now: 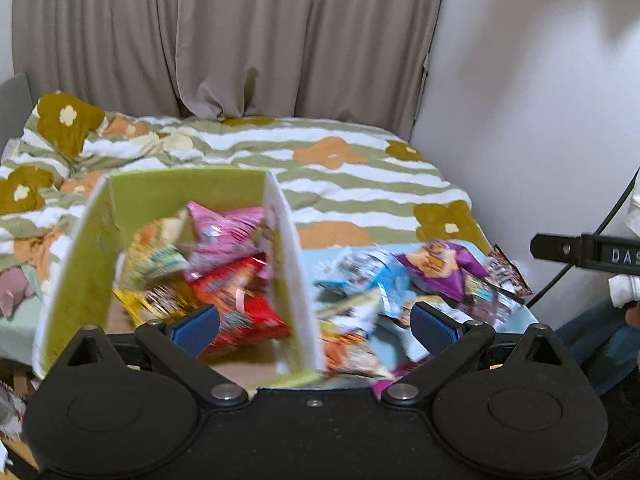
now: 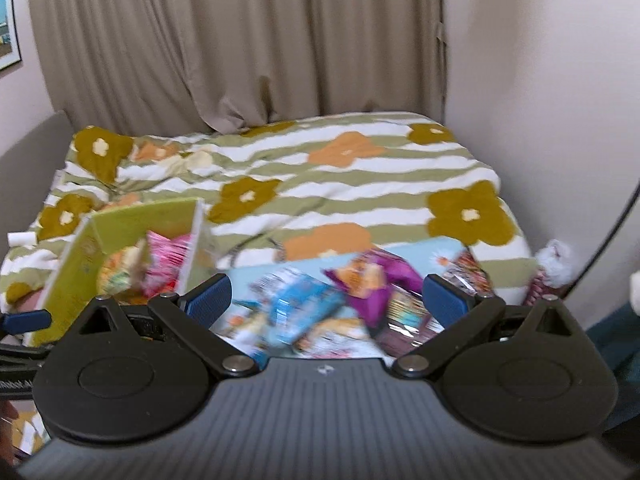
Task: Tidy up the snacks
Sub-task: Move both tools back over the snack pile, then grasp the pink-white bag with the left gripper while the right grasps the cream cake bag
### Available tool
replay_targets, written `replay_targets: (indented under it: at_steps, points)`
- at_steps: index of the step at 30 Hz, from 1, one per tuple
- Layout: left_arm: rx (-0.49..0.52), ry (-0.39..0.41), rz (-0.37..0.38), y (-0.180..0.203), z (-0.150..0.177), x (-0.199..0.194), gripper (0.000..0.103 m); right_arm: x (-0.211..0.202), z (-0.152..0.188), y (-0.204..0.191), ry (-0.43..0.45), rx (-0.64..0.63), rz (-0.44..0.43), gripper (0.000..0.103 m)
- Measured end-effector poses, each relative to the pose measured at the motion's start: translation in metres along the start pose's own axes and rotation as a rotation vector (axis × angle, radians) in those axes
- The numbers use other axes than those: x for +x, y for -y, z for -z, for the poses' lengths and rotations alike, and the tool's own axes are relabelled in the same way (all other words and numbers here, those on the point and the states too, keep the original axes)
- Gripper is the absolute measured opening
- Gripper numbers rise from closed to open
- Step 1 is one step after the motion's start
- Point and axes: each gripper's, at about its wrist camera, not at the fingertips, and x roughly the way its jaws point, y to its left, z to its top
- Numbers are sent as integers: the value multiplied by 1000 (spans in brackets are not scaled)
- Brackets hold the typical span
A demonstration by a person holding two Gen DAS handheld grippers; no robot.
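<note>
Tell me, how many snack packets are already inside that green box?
4 show in the green box: a pink packet, a red packet, a pale green packet, a yellow packet. More may lie beneath.

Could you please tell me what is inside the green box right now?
The green box holds a pink packet, a red packet and yellowish packets. Whatever lies beneath them is covered.

Left gripper (image 1: 314, 322): my matt black plastic, metal pivot pins, blue ribbed pads.
Right gripper (image 2: 326, 300): mine too, same matt plastic, ridged grey body.
Box (image 1: 76, 264): matt green cardboard.
Snack packets (image 1: 240, 308): glossy crinkled foil and plastic.
Bedcover (image 2: 360, 184): soft matt cloth.
Curtain (image 1: 224, 40): matt beige cloth, pleated.
</note>
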Motion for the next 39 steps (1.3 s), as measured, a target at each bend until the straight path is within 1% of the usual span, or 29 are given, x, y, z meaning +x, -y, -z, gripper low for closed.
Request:
replay_targets:
  at_steps: [6, 9, 13, 19, 23, 27, 29, 32, 34, 36, 39]
  points:
    - [-25, -73, -23, 49, 17, 25, 103, 12, 21, 56, -76, 25, -11, 103]
    - [-43, -114, -26, 69, 28, 41, 103, 24, 32, 75, -117, 31, -17, 103]
    - [-83, -176, -30, 92, 46, 72, 103, 46, 53, 99, -197, 53, -12, 103]
    - [-154, -263, -28, 114, 64, 125, 103, 71, 79, 125, -277, 105, -34, 103]
    - [-170, -290, -61, 123, 72, 153, 103, 86, 89, 134, -304, 124, -37, 103]
    - [-177, -293, -90, 126, 74, 166, 103, 95, 96, 140, -325, 130, -44, 103]
    - [-173, -298, -95, 127, 75, 171, 101, 99, 99, 141, -338, 136, -51, 103]
    - [-148, -313, -102, 127, 77, 181, 95, 103, 103, 140, -352, 144, -60, 103]
    - [-139, -326, -102, 126, 79, 185, 84, 106, 104, 138, -359, 147, -67, 103]
    - [-119, -347, -109, 125, 81, 188, 75, 108, 105, 136, -364, 149, -71, 103]
    - [-109, -360, -98, 121, 87, 188, 69, 111, 107, 132, -376, 154, -80, 103]
